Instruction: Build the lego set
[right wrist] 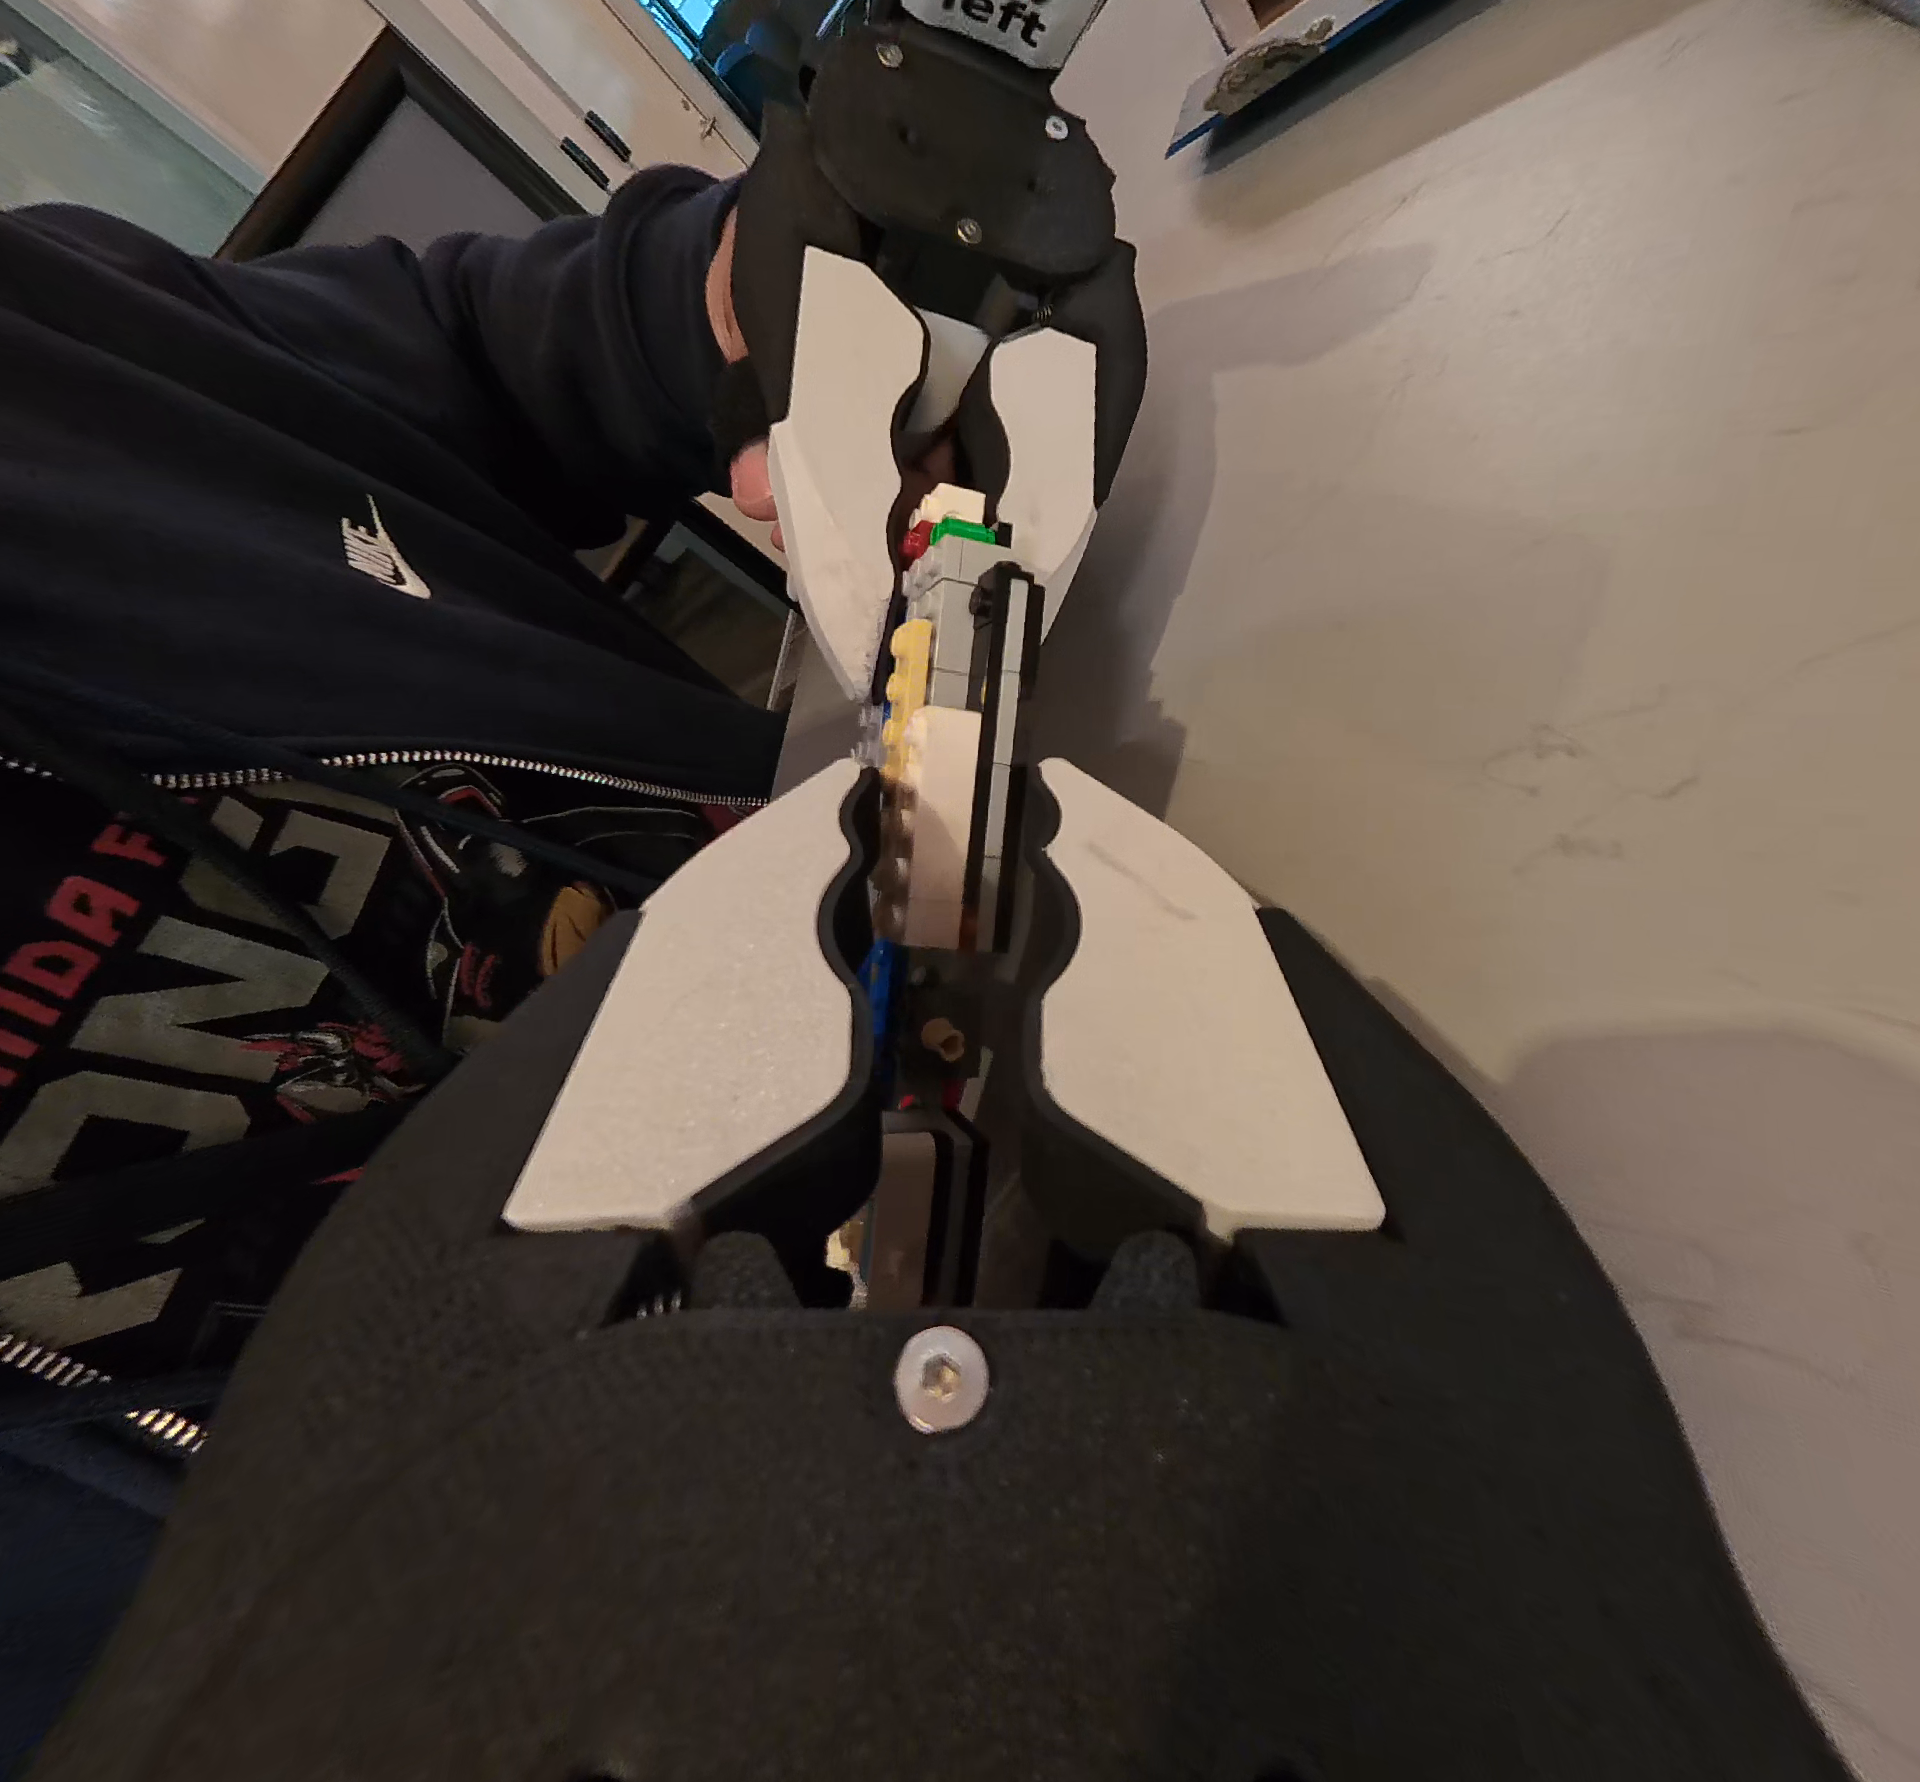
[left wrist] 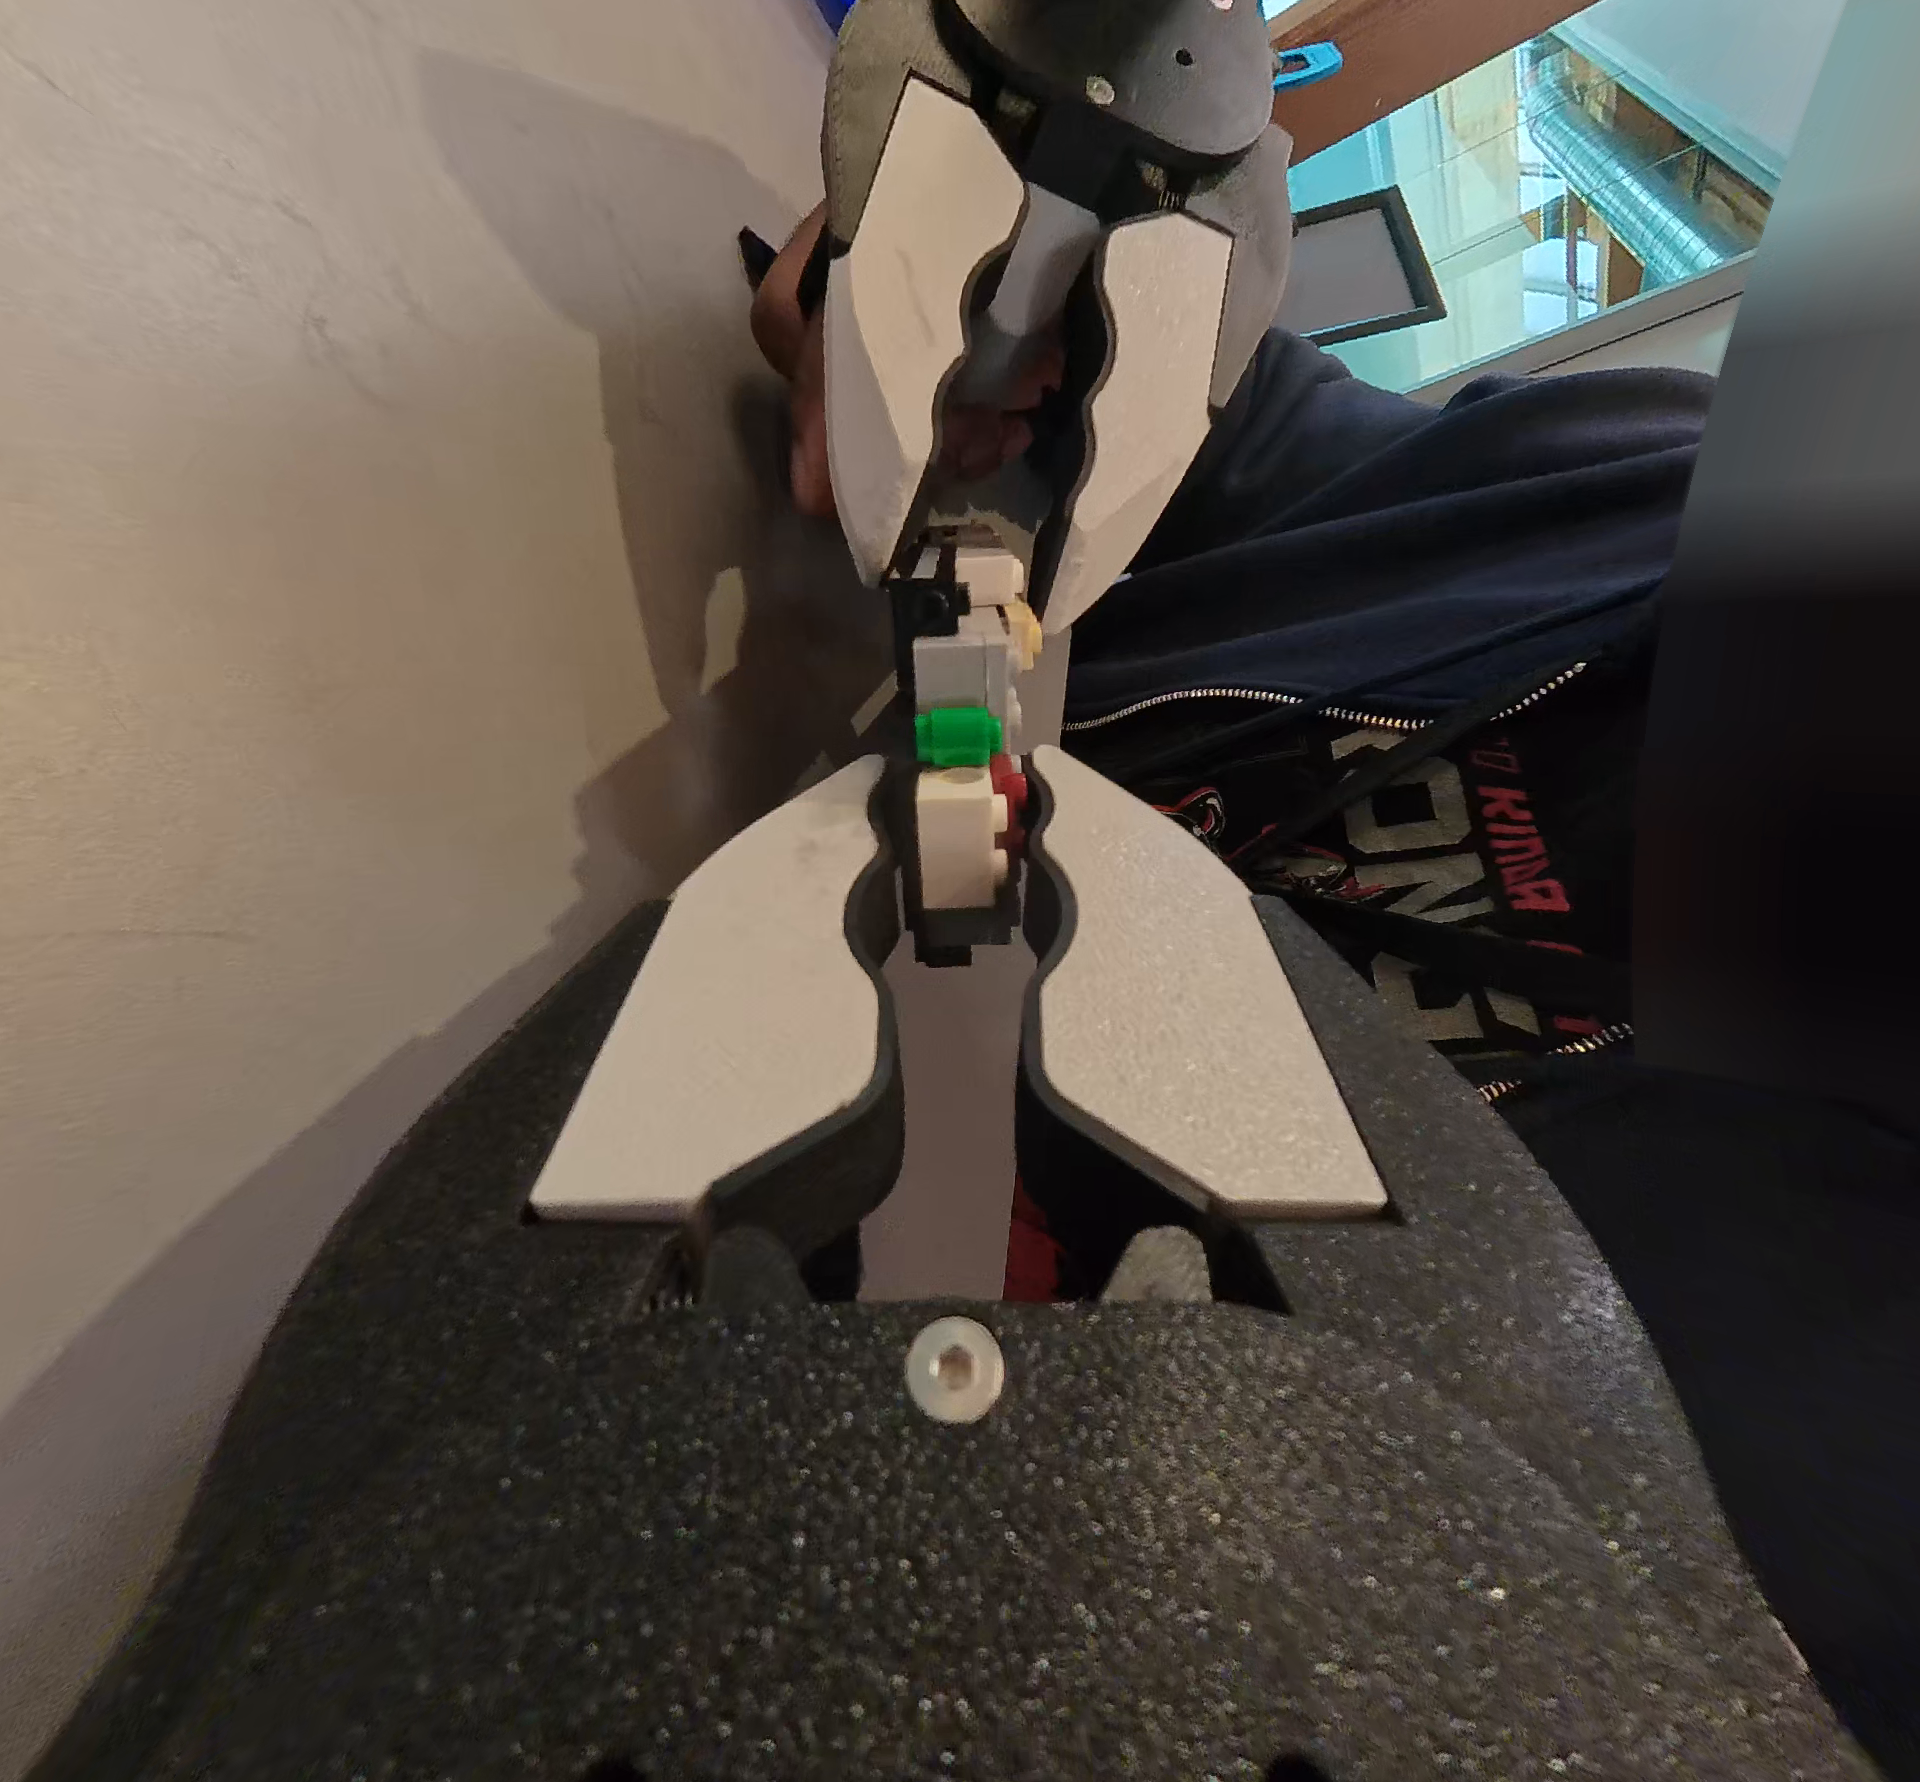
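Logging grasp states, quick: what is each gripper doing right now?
Left gripper: closed on one end of the toy-brick assembly.
Right gripper: closed on the other end of the same assembly.

Soft, warm indoor light, moderately bright. Daylight, perhaps, through blue-tinted windows. Broad grey shadows across the pale mottled surface. Strong wide-angle bending at the edges. Close black textured gripper housing slightly soft. Dark smear down the right edge of the left wrist view.
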Tool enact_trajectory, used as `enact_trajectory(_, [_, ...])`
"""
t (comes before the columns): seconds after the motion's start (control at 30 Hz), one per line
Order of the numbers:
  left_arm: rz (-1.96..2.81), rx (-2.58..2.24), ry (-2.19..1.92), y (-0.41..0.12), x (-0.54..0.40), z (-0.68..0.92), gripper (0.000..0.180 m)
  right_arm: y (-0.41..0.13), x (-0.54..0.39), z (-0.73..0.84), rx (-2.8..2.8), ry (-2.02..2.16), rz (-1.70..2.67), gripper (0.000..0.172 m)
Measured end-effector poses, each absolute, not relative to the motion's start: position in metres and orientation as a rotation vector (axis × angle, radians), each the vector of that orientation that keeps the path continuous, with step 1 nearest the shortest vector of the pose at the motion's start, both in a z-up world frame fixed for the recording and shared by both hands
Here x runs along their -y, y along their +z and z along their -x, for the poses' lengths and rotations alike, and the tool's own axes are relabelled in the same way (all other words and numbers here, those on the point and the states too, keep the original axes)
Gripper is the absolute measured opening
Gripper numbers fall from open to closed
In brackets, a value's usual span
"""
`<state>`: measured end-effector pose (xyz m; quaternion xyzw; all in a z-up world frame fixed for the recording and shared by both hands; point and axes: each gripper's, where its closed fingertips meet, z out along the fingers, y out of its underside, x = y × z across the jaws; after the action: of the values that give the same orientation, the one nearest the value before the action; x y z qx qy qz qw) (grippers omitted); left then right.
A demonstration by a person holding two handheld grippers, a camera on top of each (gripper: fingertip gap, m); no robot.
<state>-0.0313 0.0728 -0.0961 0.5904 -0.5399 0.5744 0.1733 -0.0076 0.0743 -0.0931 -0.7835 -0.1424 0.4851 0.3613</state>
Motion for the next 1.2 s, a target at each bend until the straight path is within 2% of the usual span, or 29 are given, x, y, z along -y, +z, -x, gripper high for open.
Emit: enact_trajectory(1.2, [-1.597,1.552,1.665,-0.0897,-0.0667,0.0342,0.02,-0.089,-0.0677,0.0104,0.447,1.186,2.05,0.025])
